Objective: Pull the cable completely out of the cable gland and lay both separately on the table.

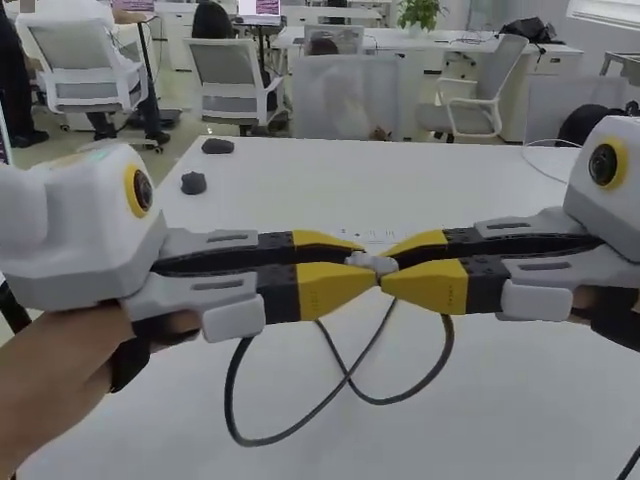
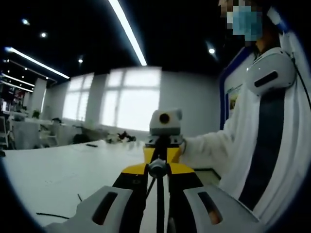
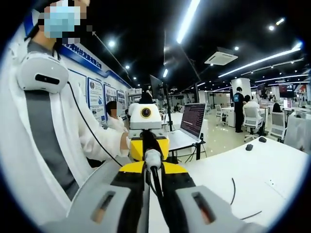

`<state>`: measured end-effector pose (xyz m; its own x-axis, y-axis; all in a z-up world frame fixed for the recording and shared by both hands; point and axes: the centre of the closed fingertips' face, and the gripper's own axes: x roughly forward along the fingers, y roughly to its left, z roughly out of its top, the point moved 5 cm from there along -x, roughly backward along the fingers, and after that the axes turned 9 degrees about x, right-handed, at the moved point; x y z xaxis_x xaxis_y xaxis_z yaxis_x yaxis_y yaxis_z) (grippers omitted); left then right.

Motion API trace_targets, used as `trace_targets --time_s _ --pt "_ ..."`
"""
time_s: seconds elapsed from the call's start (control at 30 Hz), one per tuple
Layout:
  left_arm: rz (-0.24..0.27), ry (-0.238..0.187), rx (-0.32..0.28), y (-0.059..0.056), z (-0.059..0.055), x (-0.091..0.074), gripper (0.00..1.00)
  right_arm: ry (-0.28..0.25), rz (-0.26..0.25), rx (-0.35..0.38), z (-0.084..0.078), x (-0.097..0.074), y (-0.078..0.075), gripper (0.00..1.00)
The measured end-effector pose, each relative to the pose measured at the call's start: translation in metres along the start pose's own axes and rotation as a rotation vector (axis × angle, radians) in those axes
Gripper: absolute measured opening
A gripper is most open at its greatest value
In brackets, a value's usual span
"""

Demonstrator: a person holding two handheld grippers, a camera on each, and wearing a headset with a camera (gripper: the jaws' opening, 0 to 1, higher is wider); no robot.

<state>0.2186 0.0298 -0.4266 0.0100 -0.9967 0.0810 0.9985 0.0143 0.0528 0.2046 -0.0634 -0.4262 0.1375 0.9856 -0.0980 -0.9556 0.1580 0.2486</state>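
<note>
A black cable and pale grey cable gland show against the white table.

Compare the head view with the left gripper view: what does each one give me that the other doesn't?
Head view adds the black cable drooping in loops toward the table, and office chairs beyond. Left gripper view adds the person's white coat and bright windows. Shared: left gripper and right gripper meeting tip to tip, both shut on the cable gland, over the white table.
</note>
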Motion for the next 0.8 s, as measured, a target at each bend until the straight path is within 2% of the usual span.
trace_targets --time_s 0.13,0.27,0.37,0.47,0.53,0.57,0.63,0.67,0.7,0.8 --pt "0.001 0.015 -0.021 0.001 -0.002 -0.003 0.16 0.013 -0.008 -0.005 -0.002 0.003 -0.001 0.11" --pt "-0.013 0.050 -0.011 -0.002 -0.007 -0.010 0.16 0.045 0.007 -0.004 -0.007 0.009 0.000 0.11" --pt "-0.025 0.071 -0.027 -0.004 -0.009 -0.011 0.16 0.058 0.021 -0.008 -0.008 0.011 0.002 0.11" --pt "-0.018 0.118 -0.009 -0.004 -0.010 -0.012 0.16 0.074 0.016 -0.016 -0.010 0.012 0.001 0.11" --pt "-0.011 0.149 -0.057 -0.003 -0.009 -0.011 0.15 0.083 0.014 -0.021 -0.010 0.012 0.001 0.12" --pt "-0.014 0.150 -0.104 -0.004 -0.008 -0.011 0.15 0.087 0.018 -0.048 -0.010 0.011 0.002 0.12" --pt "0.015 0.112 -0.112 0.002 -0.006 -0.011 0.14 0.067 -0.017 -0.178 -0.003 0.011 0.000 0.13" --pt "0.020 0.085 -0.166 0.004 -0.004 -0.011 0.14 0.057 -0.021 -0.239 0.000 0.010 0.001 0.13" --pt "0.007 0.076 -0.189 0.004 -0.002 -0.010 0.14 0.076 -0.010 -0.260 0.003 0.008 0.003 0.13" --pt "-0.003 0.059 -0.171 0.005 0.007 -0.003 0.14 0.134 0.020 -0.234 0.016 0.001 0.004 0.13"
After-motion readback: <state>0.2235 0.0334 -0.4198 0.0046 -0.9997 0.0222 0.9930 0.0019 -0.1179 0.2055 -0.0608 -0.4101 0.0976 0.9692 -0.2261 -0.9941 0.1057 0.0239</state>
